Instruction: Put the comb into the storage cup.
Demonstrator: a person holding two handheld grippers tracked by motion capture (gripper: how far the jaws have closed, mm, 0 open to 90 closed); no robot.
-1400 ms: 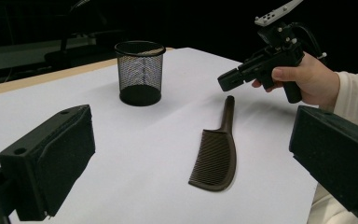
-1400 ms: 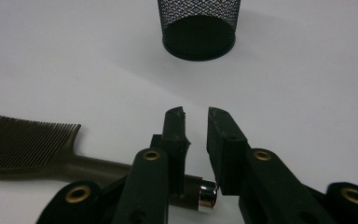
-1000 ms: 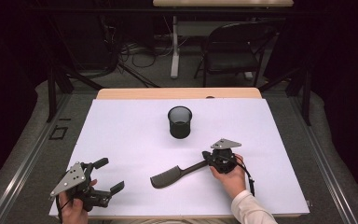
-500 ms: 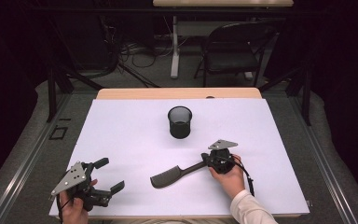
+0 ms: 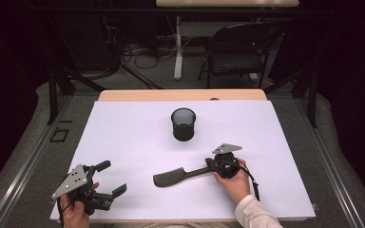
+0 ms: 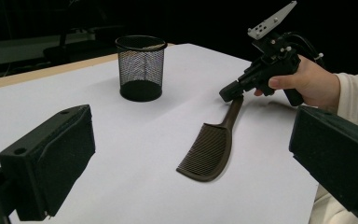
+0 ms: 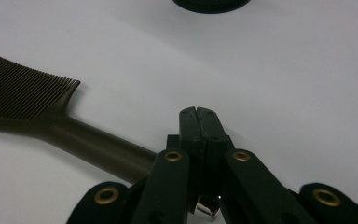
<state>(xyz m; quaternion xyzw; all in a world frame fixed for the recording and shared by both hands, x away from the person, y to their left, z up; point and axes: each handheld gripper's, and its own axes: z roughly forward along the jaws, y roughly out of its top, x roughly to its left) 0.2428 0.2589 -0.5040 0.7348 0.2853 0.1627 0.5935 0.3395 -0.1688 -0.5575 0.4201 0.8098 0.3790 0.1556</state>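
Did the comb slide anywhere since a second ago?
No. In the high view the dark brown plastic comb lies in the same spot, equally far from the black mesh cup.

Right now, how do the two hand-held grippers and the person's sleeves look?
Both are black. The left gripper has blocky padded jaws and a grey three-cornered plate. The right gripper carries the same grey plate, and a black cable trails from it. Brass-coloured rivets mark its linkage. The right arm wears a cream long sleeve.
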